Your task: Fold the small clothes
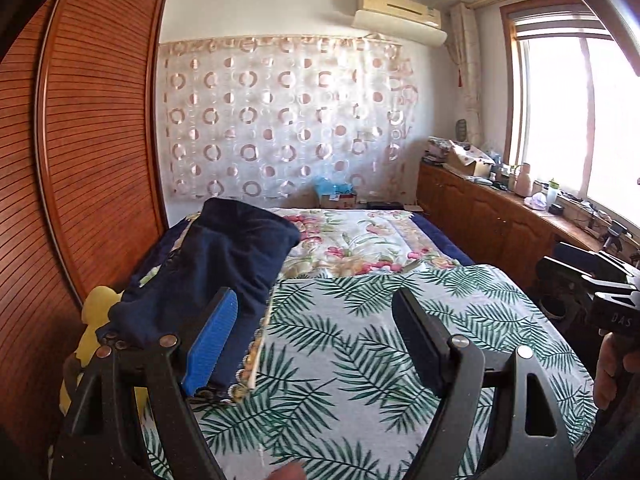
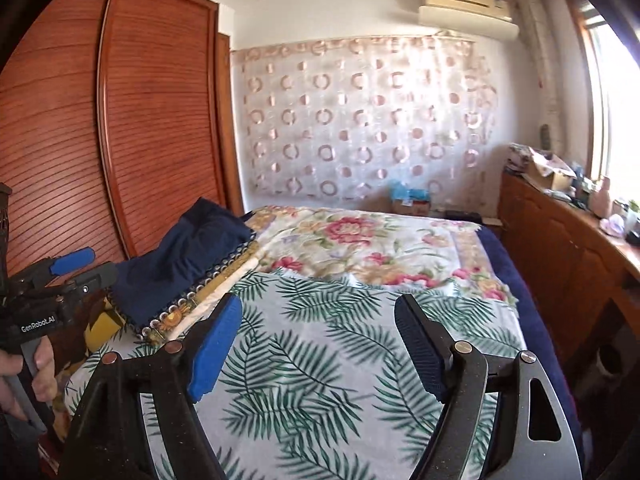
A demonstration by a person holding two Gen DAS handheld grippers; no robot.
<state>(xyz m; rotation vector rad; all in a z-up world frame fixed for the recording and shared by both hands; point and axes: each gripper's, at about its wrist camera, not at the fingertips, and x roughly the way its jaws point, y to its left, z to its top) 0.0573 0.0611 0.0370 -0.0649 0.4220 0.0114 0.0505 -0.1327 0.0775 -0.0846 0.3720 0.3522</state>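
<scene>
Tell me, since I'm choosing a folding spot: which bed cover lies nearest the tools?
The palm-leaf cover, right under both tools; the flowered one lies farther back.

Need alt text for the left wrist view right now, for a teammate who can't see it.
The open, empty left gripper hangs over a palm-leaf sheet on the bed. A folded navy garment lies at the bed's left edge beside a wooden wardrobe, and the right gripper shows at the right edge.

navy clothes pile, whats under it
The navy clothes pile lies on a bead-edged yellow floral cloth at the bed's left side. How far that cloth runs beneath is covered.
</scene>
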